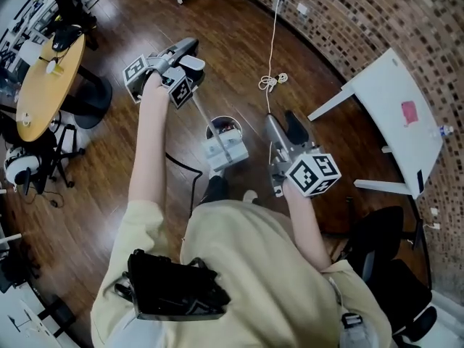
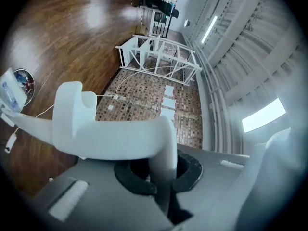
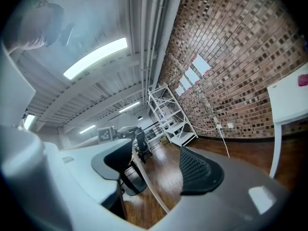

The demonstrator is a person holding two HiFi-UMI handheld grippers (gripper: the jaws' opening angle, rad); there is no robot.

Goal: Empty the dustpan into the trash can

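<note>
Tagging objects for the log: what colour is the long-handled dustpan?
White; the white plastic long-handled dustpan shows best in the head view.

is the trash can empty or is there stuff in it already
Not empty: colourful bits show inside the trash can in the left gripper view.

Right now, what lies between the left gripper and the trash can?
In the head view, the dustpan: its thin shaft runs from the left gripper down to its pan, which overlaps the near rim of the trash can.
</note>
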